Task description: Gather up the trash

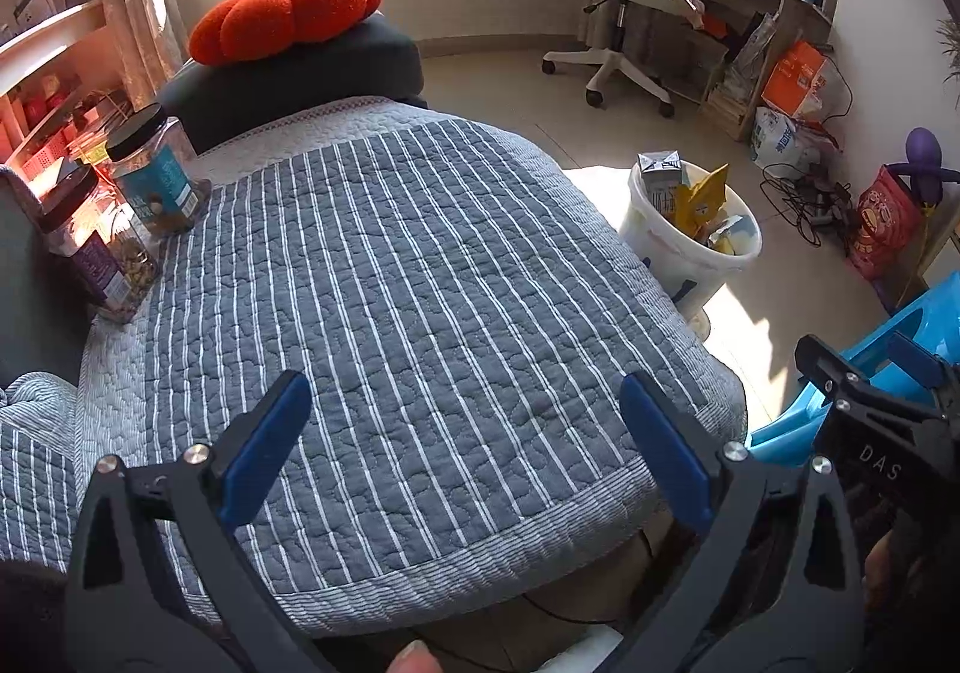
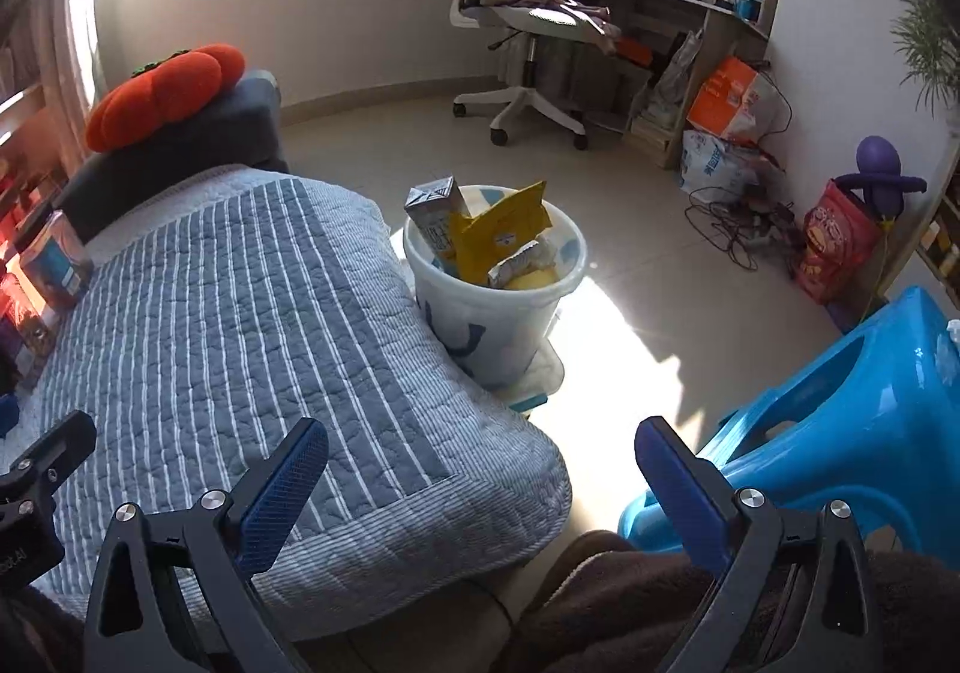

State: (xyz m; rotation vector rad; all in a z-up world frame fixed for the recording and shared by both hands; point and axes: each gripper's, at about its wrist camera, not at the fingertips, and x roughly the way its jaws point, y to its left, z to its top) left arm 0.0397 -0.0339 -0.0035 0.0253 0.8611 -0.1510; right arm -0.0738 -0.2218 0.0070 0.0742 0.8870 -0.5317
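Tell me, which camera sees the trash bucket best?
The right wrist view: the white bucket sits near the middle, its carton, yellow wrapper and whole front plain to see. In the left wrist view the bucket is smaller, off to the right, partly behind the striped quilt.

Both tools (image 1: 462,451) (image 2: 480,493) wide open, empty

Striped quilt (image 1: 390,283) bare across its middle, two jars (image 1: 153,175) crowding its far left edge, orange cushion (image 1: 285,13) at the head end, full white bin (image 2: 495,277) tight against the quilt's side, blue stool (image 2: 840,421) close beside, sunlit floor gap between them.
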